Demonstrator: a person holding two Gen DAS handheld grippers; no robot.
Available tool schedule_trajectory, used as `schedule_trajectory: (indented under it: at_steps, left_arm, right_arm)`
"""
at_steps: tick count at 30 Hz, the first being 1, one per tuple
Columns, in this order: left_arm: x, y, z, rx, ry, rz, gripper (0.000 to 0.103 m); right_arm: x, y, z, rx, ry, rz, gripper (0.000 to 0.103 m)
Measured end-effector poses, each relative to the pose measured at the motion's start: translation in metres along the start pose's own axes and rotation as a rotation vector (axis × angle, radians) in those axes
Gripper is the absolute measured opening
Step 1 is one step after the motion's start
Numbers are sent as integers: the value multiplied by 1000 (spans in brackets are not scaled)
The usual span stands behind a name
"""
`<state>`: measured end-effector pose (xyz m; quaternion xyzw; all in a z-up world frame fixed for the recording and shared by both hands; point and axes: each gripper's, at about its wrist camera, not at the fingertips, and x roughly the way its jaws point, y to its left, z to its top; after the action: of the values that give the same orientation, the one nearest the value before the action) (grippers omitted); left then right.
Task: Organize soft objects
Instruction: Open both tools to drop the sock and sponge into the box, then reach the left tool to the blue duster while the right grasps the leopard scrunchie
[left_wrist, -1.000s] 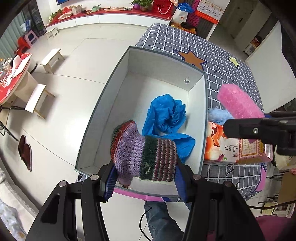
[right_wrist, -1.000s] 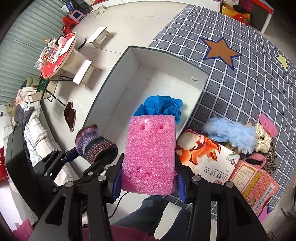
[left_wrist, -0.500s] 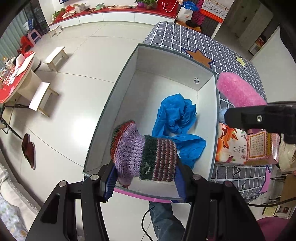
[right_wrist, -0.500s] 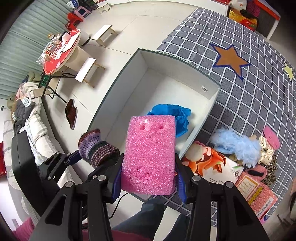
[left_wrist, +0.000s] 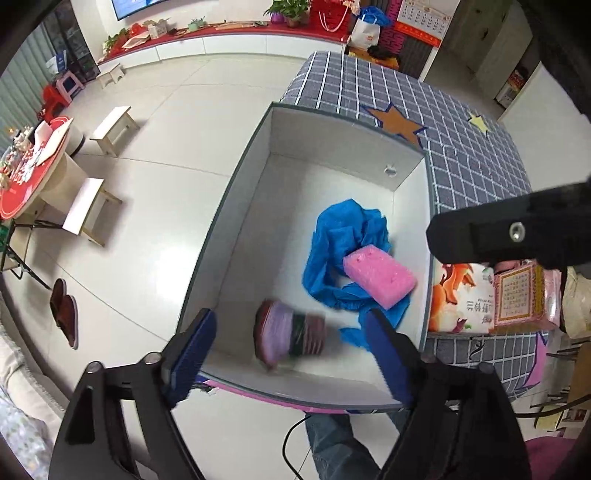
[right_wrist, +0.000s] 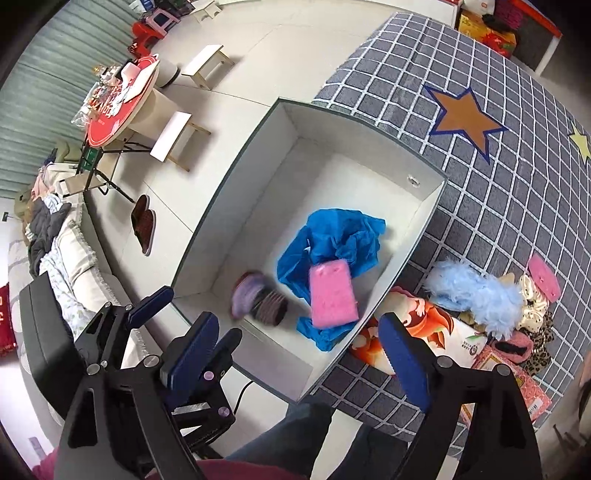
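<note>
Box (left_wrist: 236, 206), white inside with a grey rim, is sitting at the edge of the checked cloth (right_wrist: 517, 155), and we are looking down into it from both wrist cameras. We are seeing the left gripper (left_wrist: 291, 354) with its blue pads spread wide; its jaws have just been opening, and nothing is being pinched between them. The knitted striped piece (left_wrist: 290, 334) is showing blurred on the box floor, below and apart from those pads. We are recording the same for the right gripper (right_wrist: 295, 354): jaws just opened, fingers wide apart, nothing gripped. The pink foam block (right_wrist: 332, 293) is lying tilted on the crumpled blue cloth (right_wrist: 332, 236) inside the box, near the right-hand wall. The knitted piece is lying just beside the blue cloth, toward the near wall; we cannot tell whether it is touching the foam. Outside the box, on the checked cloth, we are noting a printed packet (right_wrist: 424, 328) just beside the box wall and a fluffy light-blue item (right_wrist: 476, 291) near it.
</note>
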<state>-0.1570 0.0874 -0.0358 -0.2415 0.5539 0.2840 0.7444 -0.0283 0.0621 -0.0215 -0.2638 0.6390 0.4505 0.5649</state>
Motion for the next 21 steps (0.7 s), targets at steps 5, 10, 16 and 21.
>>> schedule_trajectory:
  at_steps: [5, 10, 16, 21]
  left_arm:
    - [-5, 2, 5, -47, -34, -73, 103]
    - [-8, -10, 15, -37, -54, -136, 103]
    - [-9, -58, 34, 94, -51, -180, 103]
    - [-2, -122, 48, 325, -46, -188, 103]
  right_arm:
    - [-4, -10, -2, 27, 12, 30, 103]
    - [-19, -30, -9, 71, 11, 40, 103]
    - [-61, -94, -27, 187, -36, 33, 103]
    - [-93, -173, -49, 357, -79, -5, 103]
